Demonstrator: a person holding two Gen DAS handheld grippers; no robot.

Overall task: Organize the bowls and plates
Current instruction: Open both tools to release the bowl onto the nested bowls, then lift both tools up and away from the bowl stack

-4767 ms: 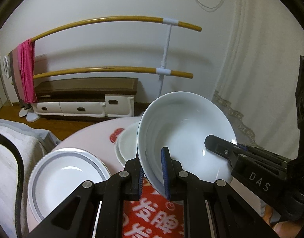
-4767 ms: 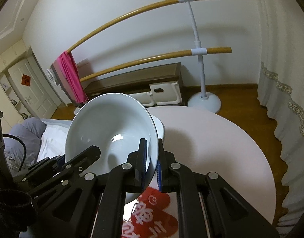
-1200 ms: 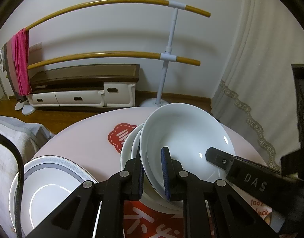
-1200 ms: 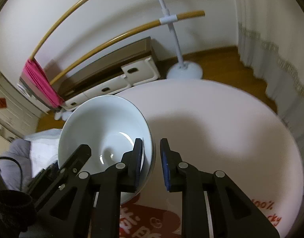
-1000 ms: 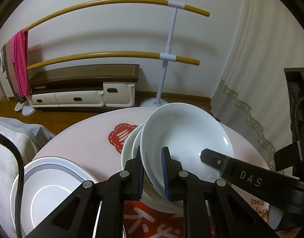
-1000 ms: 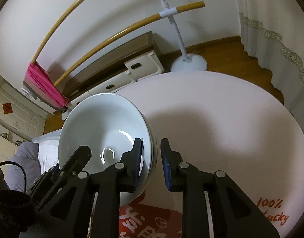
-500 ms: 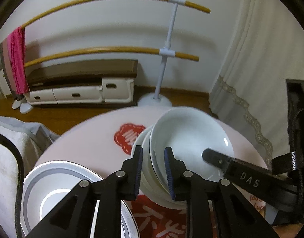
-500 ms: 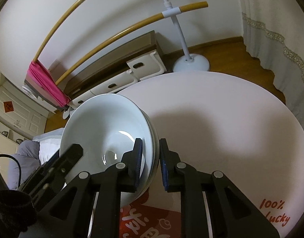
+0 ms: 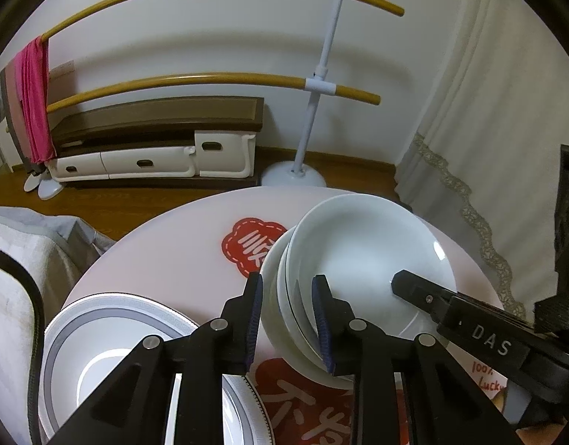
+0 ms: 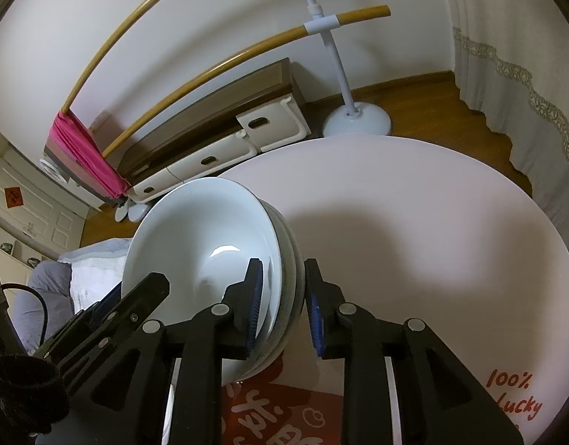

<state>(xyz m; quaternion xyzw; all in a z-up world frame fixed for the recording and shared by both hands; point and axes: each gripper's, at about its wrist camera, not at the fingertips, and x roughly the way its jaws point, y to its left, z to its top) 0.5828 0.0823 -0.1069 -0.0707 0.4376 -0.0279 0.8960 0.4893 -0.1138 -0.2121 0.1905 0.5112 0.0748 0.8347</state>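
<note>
A stack of white bowls [image 9: 362,259] sits on the round pink table [image 9: 165,256]; the top bowl rests nested in the ones below. My left gripper [image 9: 286,319] is open, its jaws straddling the stack's near-left rim without pinching it. In the right wrist view the same stack [image 10: 210,241] is in the middle, and my right gripper [image 10: 282,304] is open with its jaws either side of the stack's right rim. A grey-rimmed white plate [image 9: 102,352] lies at the table's front left. The right gripper's finger marked DAS [image 9: 469,326] reaches over the top bowl.
Red printed patches [image 9: 252,244] mark the tablecloth, with "100% Lucky" lettering [image 10: 514,393] at the right. Beyond the table stand a low cabinet [image 9: 154,148], a white-and-yellow rail stand [image 9: 314,85] with a pink towel [image 9: 34,100], and a curtain [image 9: 488,111]. Bedding [image 9: 21,259] lies left.
Both grippers lowered the held bowl onto the stack, then opened. The jaws now stand apart around the rim, wider than half a second ago.
</note>
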